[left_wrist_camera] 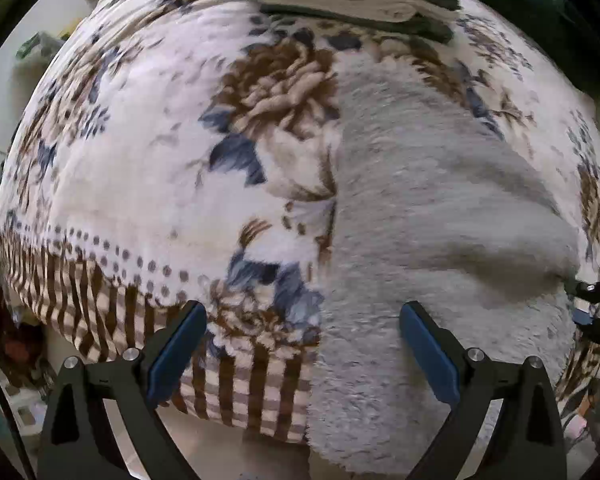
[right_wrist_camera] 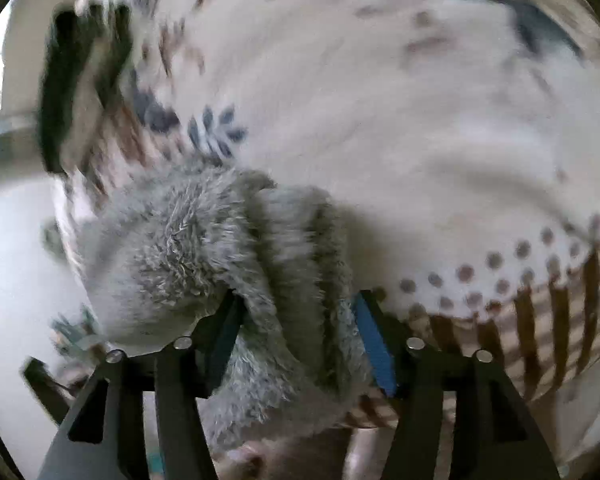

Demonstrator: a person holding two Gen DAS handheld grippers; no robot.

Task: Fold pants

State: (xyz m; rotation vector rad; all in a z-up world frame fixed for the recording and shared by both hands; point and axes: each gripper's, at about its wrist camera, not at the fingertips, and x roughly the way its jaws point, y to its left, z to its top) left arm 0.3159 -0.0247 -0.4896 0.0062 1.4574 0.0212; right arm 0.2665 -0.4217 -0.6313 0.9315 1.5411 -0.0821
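Floral blanket (left_wrist_camera: pixel 140 168) is carrying the grey pants (left_wrist_camera: pixel 440 208); right claw (right_wrist_camera: pixel 296 336) is gripping a bunched end, while left claw (left_wrist_camera: pixel 302 344) is hovering spread, pants lying ahead-right.

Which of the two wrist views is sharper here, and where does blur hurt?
Left wrist view: mostly sharp, strong fisheye bulge; fluffy grey pants on the floral fleece blanket read clearly, slight smear at the edges. Right wrist view: motion blur smears the blanket pattern; only the bunched pants near the right gripper stay crisp.
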